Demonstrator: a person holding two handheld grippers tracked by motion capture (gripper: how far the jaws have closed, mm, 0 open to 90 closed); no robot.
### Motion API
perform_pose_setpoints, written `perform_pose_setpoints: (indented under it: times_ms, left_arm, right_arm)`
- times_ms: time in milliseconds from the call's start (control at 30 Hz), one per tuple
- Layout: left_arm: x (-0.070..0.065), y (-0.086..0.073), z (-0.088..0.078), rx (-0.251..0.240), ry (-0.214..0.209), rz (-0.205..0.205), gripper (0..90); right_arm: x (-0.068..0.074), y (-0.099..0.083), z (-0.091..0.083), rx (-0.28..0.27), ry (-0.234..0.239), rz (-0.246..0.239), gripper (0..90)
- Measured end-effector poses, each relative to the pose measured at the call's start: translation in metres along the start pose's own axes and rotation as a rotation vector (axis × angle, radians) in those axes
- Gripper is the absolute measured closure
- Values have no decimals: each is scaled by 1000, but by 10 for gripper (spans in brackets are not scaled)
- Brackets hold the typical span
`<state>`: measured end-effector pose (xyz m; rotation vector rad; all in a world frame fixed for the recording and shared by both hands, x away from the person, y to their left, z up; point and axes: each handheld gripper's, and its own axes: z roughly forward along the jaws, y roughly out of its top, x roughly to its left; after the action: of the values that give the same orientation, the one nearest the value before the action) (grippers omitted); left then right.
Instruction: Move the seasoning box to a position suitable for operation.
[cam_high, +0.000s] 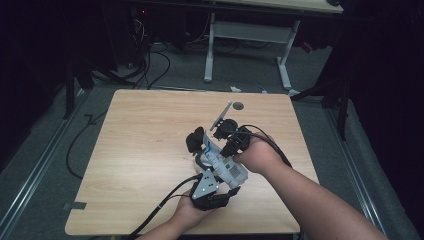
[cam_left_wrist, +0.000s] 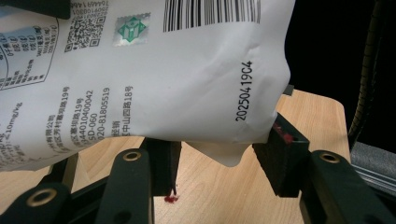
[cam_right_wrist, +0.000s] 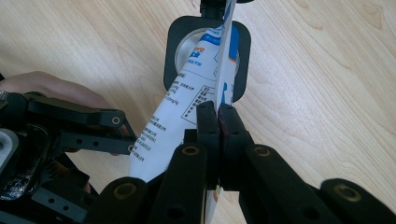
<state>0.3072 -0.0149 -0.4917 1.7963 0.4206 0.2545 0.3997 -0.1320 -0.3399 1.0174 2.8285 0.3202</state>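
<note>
A white pouch (cam_high: 227, 167) with blue print, a barcode and small text hangs just above the wooden table (cam_high: 150, 130), held between both grippers. My left gripper (cam_high: 216, 176) comes up from the near edge. In the left gripper view its jaws (cam_left_wrist: 222, 156) are closed on the pouch's (cam_left_wrist: 163, 70) bulging lower corner. My right gripper (cam_high: 219, 148) reaches in from the right. In the right gripper view it (cam_right_wrist: 218, 114) is shut on the pouch's (cam_right_wrist: 187, 102) thin flat edge, with the left gripper's fingers (cam_right_wrist: 100, 116) at the left.
A black rounded-square object (cam_high: 196, 140) with a pale round centre (cam_right_wrist: 191, 51) lies on the table behind the pouch's far end. A small dark spot (cam_high: 238, 105) marks the tabletop farther back. Beyond stand a white-legged desk (cam_high: 250, 32) and floor cables (cam_high: 150, 65).
</note>
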Motion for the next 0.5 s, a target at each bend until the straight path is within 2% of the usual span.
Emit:
perform_pose_setpoints:
  times_ms: [500]
  left_arm:
    - [0,-2,0,9,1,8,529]
  right_arm:
    - [0,-3,0,-4,2,0,893]
